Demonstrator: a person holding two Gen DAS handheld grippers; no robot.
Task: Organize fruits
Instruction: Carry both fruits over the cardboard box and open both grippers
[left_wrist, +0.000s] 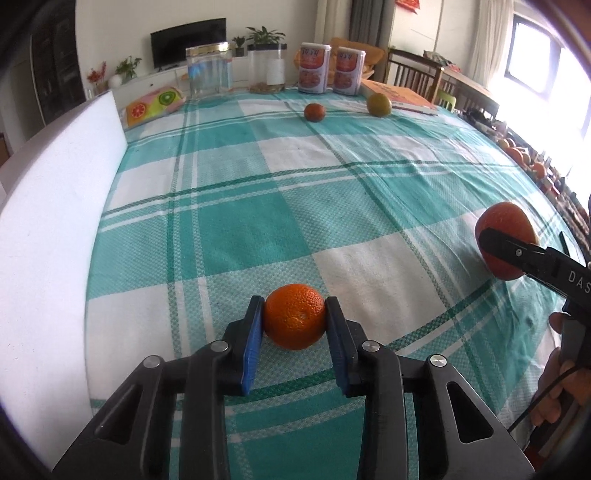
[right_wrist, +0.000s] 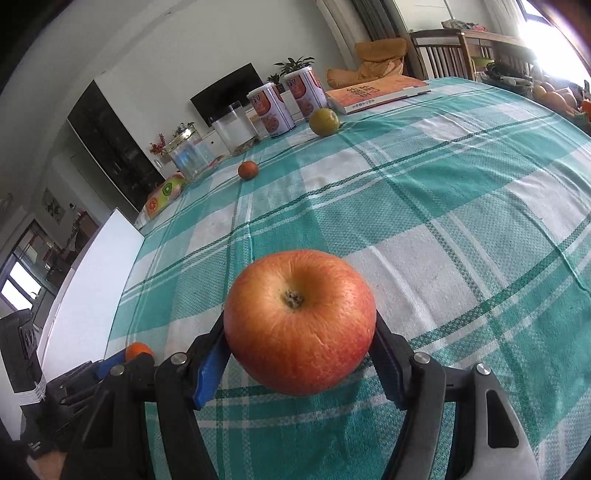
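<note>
My left gripper (left_wrist: 294, 322) is shut on an orange (left_wrist: 294, 321) low over the green-and-white checked tablecloth (left_wrist: 295, 177). My right gripper (right_wrist: 300, 343) is shut on a red apple (right_wrist: 299, 321), held just above the cloth; the apple also shows at the right edge of the left wrist view (left_wrist: 504, 240). The orange shows small at the lower left of the right wrist view (right_wrist: 137, 350). A small dark orange fruit (left_wrist: 314, 112) and a yellow-green fruit (left_wrist: 379, 105) lie at the far end of the table; both also appear in the right wrist view (right_wrist: 247, 170) (right_wrist: 324, 122).
At the far edge stand two printed cans (left_wrist: 313, 67), a clear jar (left_wrist: 209, 72), a white container (left_wrist: 266, 68), an orange book (left_wrist: 399, 95) and a fruit-print pouch (left_wrist: 153, 103). A white foam board (left_wrist: 55, 229) lines the left side. More fruit (left_wrist: 517, 153) sits off the right.
</note>
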